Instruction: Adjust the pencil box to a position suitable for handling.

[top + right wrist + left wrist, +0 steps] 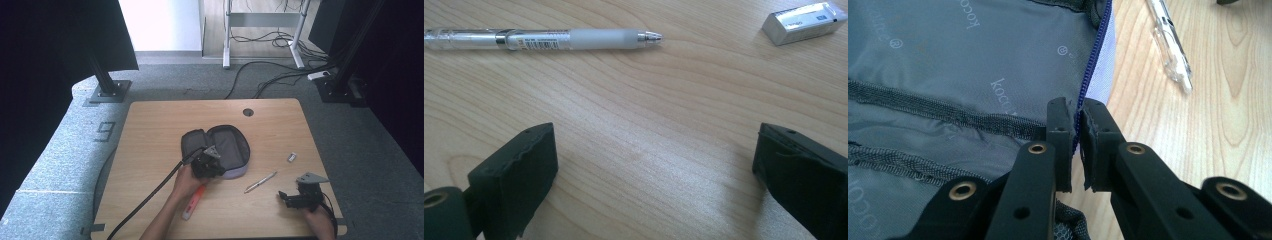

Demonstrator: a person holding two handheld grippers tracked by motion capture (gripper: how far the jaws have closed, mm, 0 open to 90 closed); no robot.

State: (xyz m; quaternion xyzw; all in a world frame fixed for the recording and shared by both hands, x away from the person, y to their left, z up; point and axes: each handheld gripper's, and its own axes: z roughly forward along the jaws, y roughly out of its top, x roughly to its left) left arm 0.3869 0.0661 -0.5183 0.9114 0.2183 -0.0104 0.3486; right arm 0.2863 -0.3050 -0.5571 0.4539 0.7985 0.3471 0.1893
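In the high view, a grey pencil case lies open near the middle of the wooden table. The left gripper sits at the lower edge of the case, just below the middle of the frame, and a hand holds it. An orange marker lies under that hand, pointing to the lower left. A clear pen lies to the right of the case, and a small eraser lies farther right and a bit higher. The right gripper rests in the lower right of the frame, well apart from the case. In the left gripper view, the left gripper has its jaws pinched tight on the blue zipper edge of the pencil case, whose grey lining fills the left side. The clear pen lies on the table in the upper right. In the right gripper view, the right gripper has its jaws wide apart with only bare table between them. The pen lies across the upper left, and the eraser sits in the upper right corner.
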